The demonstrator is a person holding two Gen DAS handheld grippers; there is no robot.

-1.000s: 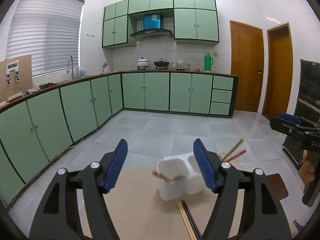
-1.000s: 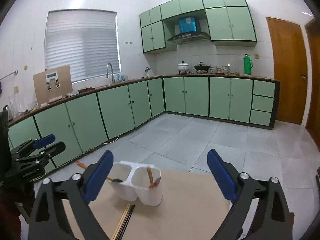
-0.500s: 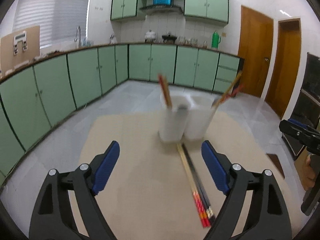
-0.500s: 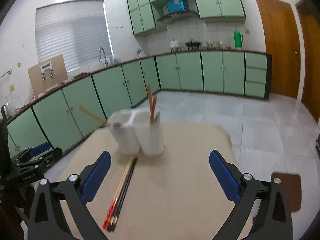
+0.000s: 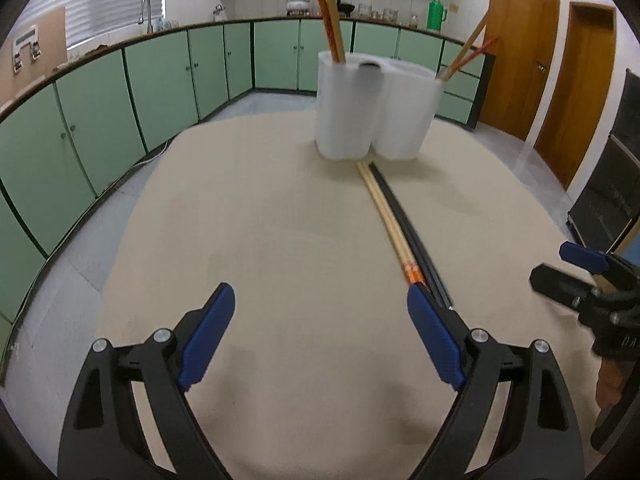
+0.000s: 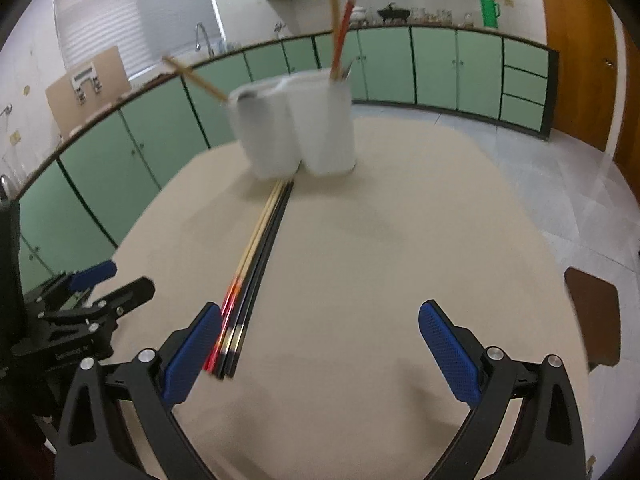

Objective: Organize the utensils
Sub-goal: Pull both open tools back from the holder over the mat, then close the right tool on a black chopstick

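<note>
Chopsticks now lie close ahead of our left gripper, by its right finger; a second ago we looked across the kitchen. Its empty jaws are opening, our right gripper gapes empty, so we judge pickup comes next, toward the white holder beyond.

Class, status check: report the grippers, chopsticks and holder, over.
Left gripper jaws opening, empty. Right gripper open, empty. Chopsticks flat on table, tips at white holder. Nothing in the way.
</note>
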